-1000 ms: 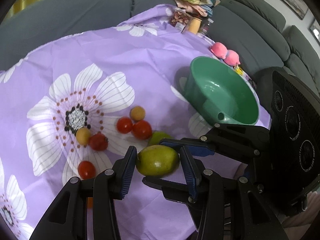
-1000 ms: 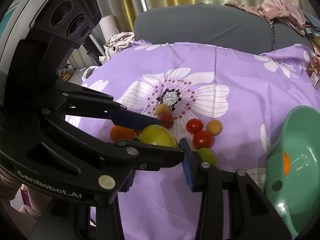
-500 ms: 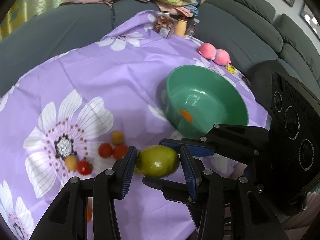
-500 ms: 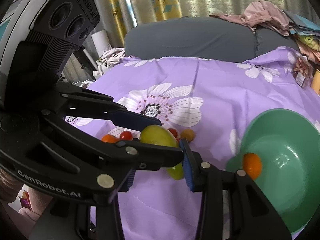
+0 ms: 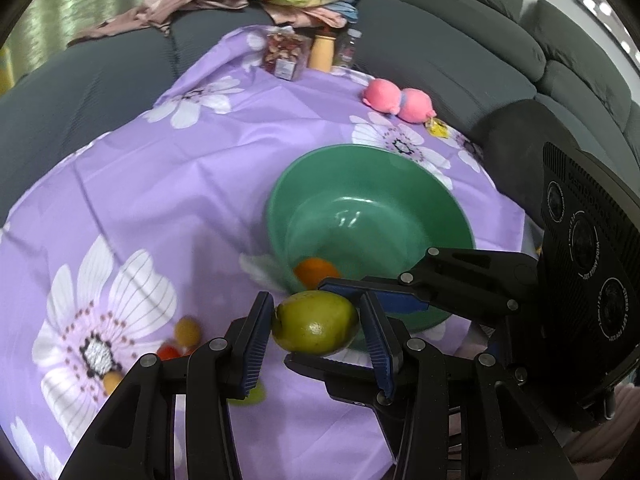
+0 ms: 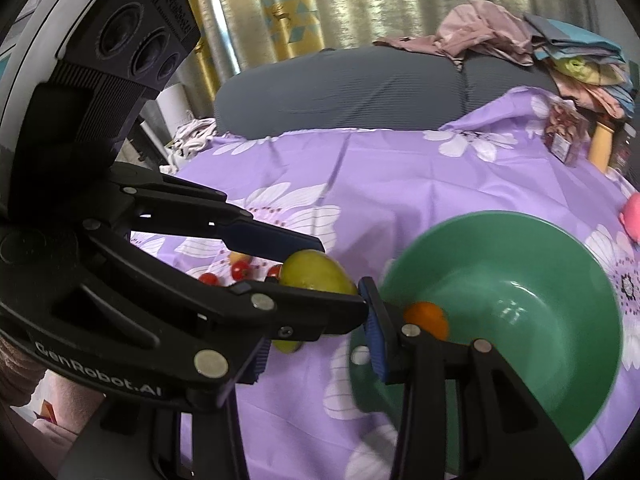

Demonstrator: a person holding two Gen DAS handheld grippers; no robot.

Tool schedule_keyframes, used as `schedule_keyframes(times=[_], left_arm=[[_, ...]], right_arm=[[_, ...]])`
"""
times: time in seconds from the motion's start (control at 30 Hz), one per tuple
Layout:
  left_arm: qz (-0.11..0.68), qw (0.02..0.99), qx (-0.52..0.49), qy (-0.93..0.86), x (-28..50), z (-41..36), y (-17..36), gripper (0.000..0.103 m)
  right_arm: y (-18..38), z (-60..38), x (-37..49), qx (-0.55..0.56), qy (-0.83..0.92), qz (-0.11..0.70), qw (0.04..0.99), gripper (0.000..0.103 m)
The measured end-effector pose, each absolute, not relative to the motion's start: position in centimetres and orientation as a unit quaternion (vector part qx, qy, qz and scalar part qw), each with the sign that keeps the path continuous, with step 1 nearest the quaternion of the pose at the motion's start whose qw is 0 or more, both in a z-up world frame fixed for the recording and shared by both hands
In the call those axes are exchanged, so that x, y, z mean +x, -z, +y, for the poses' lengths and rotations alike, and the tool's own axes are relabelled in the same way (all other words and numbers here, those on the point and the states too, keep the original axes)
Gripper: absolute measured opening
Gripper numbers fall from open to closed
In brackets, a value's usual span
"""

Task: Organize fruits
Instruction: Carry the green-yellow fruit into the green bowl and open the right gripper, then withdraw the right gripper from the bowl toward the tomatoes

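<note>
From the left wrist, the left gripper (image 5: 316, 330) and the right gripper (image 5: 348, 322) both squeeze the yellow-green mango (image 5: 315, 322), up in the air by the green bowl (image 5: 280, 208). From the right wrist, an orange (image 6: 426, 318) already sits inside. Next, I think: move over the bowl, lower, and let go together.

The left gripper's (image 5: 316, 334) fingers covered the ends of the green mango (image 5: 315, 328) and part of the green bowl's (image 5: 320, 184) near rim. Small fruits (image 5: 188, 330) on the purple cloth (image 5: 168, 184) were blurred and half hidden. The orange (image 6: 426, 316) sat partly behind the right gripper (image 6: 316, 328).
</note>
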State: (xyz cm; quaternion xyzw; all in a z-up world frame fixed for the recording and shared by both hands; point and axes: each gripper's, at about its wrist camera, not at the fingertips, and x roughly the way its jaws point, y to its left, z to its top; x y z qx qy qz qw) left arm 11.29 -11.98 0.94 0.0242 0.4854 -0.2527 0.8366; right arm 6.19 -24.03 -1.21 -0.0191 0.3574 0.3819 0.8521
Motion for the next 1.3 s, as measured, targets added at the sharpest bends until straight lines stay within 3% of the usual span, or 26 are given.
schedule_keyframes(times=[0.87,1.0,1.17,1.3], left_arm=[[0.520,0.808,0.026,0.276,13.9,-16.2,1.5,0.046],[0.516,0.815,0.038,0.261,13.6,-16.0,1.2,0.071],[0.509,0.825,0.032,0.245,13.2,-14.9,0.5,0.073],[0.496,0.839,0.022,0.225,12.4,-12.9,-0.3,0.085]], right_arm=[[3.7,-27.4,8.5,0.024,-0.343,0.391,0.854,0.045],[3.6,-27.8,8.5,0.030,-0.331,0.389,0.859,0.061],[3.5,-28.1,8.0,0.032,-0.322,0.387,0.864,0.066],[3.3,-28.2,7.5,0.030,-0.313,0.384,0.868,0.070]])
